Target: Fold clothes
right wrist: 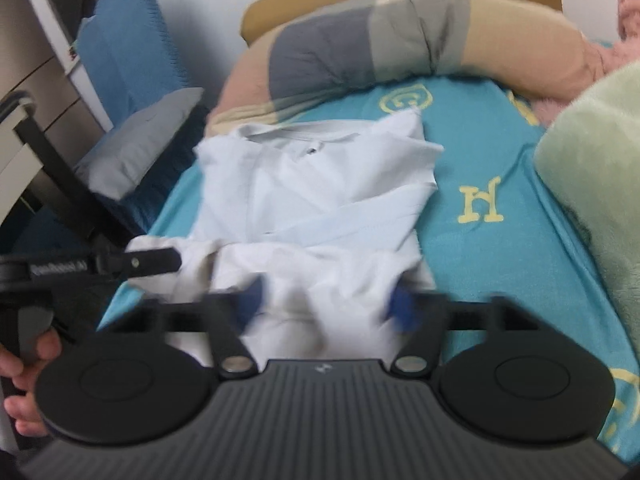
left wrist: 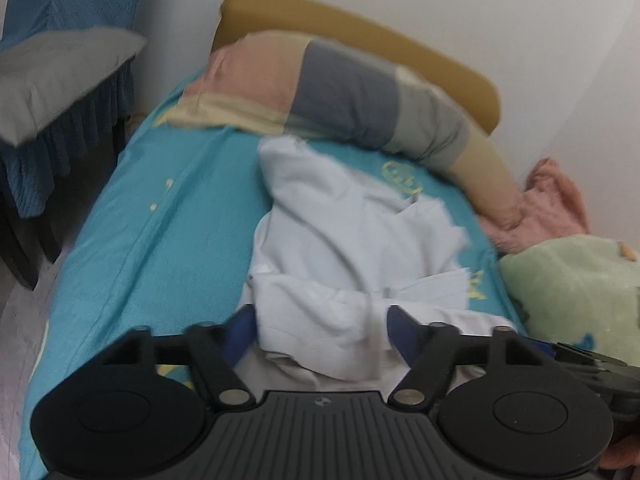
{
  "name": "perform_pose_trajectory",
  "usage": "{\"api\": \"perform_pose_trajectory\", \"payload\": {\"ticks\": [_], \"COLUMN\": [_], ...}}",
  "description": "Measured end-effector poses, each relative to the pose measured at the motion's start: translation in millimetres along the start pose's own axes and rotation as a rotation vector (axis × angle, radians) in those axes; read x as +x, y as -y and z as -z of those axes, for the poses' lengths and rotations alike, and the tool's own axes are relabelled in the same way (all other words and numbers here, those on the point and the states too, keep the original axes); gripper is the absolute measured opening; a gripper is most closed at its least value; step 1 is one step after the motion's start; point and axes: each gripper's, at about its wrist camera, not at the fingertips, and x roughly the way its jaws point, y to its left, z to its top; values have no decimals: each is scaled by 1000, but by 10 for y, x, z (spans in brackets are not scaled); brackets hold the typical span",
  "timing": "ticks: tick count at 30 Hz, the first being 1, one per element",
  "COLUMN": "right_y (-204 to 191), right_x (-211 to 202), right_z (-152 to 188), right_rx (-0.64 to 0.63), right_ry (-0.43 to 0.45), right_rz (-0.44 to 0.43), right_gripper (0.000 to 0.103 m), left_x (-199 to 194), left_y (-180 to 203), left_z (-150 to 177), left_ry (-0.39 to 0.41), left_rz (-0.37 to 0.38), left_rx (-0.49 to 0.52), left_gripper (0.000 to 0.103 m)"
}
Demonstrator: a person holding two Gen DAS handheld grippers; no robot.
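Note:
A pale blue-white shirt point(left wrist: 340, 240) lies crumpled and partly folded over on the teal bed sheet point(left wrist: 160, 220). In the right wrist view the shirt point(right wrist: 320, 184) shows its collar at the far end. My left gripper point(left wrist: 322, 332) is open, and its blue pads point(left wrist: 240, 332) stand either side of the shirt's near, doubled-over edge without pinching it. My right gripper point(right wrist: 326, 302) is also open, straddling the near hem, though its pads are blurred. A hand point(right wrist: 24, 360) holding the left tool's handle shows at the left edge.
A long patchwork bolster point(left wrist: 352, 92) lies against the mustard headboard point(left wrist: 360, 28) at the far end. A green fleece blanket point(right wrist: 592, 160) and a pink fluffy item point(left wrist: 556, 200) sit on the right. A grey pillow point(left wrist: 52, 76) on blue bedding stands left of the bed.

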Motion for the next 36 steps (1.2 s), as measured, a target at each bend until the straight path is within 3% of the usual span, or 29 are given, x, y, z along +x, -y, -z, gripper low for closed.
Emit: {"api": "perform_pose_trajectory", "payload": {"ticks": [5, 12, 15, 21, 24, 28, 36], "right_y": [-239, -354, -386, -361, -239, -49, 325], "right_x": [-435, -1112, -1344, -1556, -1549, -1461, -943], "right_z": [95, 396, 581, 988, 1059, 1081, 1388], "right_rx": [-51, 5, 33, 85, 175, 339, 740], "right_ry": [42, 103, 122, 123, 105, 78, -77], "right_rz": [19, 44, 55, 67, 33, -44, -246], "right_gripper": [82, 82, 82, 82, 82, 82, 82], "left_x": [-498, -1231, -1455, -1466, -1311, -1176, -956], "left_y": [214, 527, 592, 409, 305, 245, 144], "left_z": [108, 555, 801, 1092, 1149, 1151, 1205], "left_ry": [29, 70, 74, -36, -91, -104, -149], "left_rz": [-16, -49, -33, 79, 89, 63, 62], "left_rx": [38, 101, 84, -79, -149, -192, -269], "left_gripper": [81, 83, 84, 85, 85, 85, 87]}}
